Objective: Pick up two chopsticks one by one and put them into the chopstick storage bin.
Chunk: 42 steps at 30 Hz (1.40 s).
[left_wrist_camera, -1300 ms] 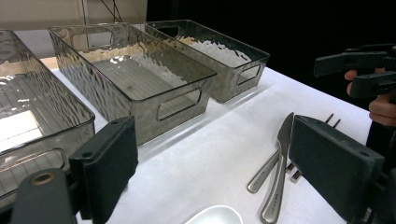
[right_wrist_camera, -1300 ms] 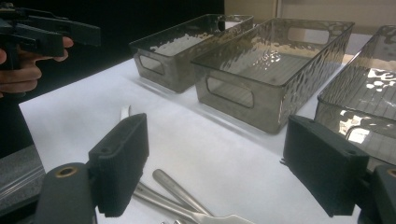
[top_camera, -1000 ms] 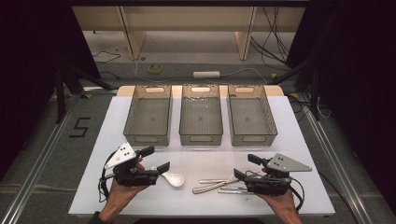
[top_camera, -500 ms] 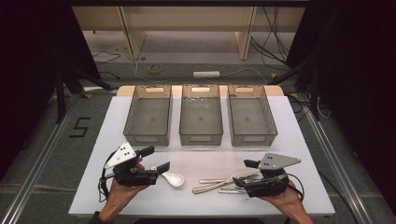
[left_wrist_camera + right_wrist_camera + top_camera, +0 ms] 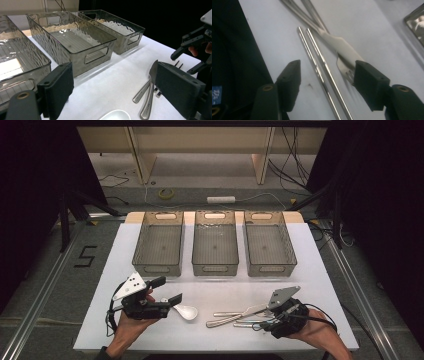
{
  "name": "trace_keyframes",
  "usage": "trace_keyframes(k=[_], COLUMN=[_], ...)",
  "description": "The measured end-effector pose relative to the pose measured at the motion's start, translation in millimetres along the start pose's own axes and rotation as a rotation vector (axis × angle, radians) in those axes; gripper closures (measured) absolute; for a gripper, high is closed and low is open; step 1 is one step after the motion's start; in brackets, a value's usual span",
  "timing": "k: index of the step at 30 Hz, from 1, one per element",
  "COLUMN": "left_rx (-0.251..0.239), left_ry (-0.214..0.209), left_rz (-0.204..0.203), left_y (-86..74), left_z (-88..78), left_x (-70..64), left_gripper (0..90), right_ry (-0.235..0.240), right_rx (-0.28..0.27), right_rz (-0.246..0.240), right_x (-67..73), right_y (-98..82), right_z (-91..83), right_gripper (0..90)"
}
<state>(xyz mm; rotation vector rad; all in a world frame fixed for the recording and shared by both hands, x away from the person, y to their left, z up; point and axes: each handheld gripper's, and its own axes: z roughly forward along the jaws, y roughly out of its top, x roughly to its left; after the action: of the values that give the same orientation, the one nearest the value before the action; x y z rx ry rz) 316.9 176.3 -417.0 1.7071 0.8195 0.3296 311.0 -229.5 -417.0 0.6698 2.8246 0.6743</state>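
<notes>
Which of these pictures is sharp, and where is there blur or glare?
High view: soft overall, white table evenly lit, surroundings dark. Left gripper view: the middle bin is sharp with rippled reflections; its own near tongs are blurred. Right gripper view: bright streaks of glare on the chopsticks; the fork is slightly soft.

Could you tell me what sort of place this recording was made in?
Probably a lab or recording studio, not a kitchen: the white table stands among black curtains, loose cables and a power strip lie on the floor, and three identical clear bins are lined up for sorting cutlery.
</notes>
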Motion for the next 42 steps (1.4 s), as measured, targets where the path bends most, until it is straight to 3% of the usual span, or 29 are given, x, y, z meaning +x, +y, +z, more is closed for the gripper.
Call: trace_keyframes(k=[9, 16, 34, 42], left_rx=[0.001, 0.0, 0.006, 0.006], left_ry=[-0.001, -0.002, -0.003, -0.002], left_rz=[0.0, -0.001, 0.0, 0.001], left_y=[0.0, 0.0, -0.3, -0.3], left_z=[0.1, 0.3, 0.8, 0.8], left_x=[-0.1, -0.3, -0.2, -0.3], left_gripper=[15.0, 15.0, 15.0, 15.0], right_ry=[-0.002, -0.008, 0.026, 0.031], right_rx=[0.138, 0.209, 0.302, 0.343], right_rz=[-0.032, -0.047, -0.063, -0.099], right_x=[-1.0, -1.3, -9.8, -6.4], right_y=[-4.7, -7.2, -8.0, -5.6], right_z=[12.8, 20.8, 34.3, 38.4], right_gripper=[52.4, 60.0, 74.4, 78.9])
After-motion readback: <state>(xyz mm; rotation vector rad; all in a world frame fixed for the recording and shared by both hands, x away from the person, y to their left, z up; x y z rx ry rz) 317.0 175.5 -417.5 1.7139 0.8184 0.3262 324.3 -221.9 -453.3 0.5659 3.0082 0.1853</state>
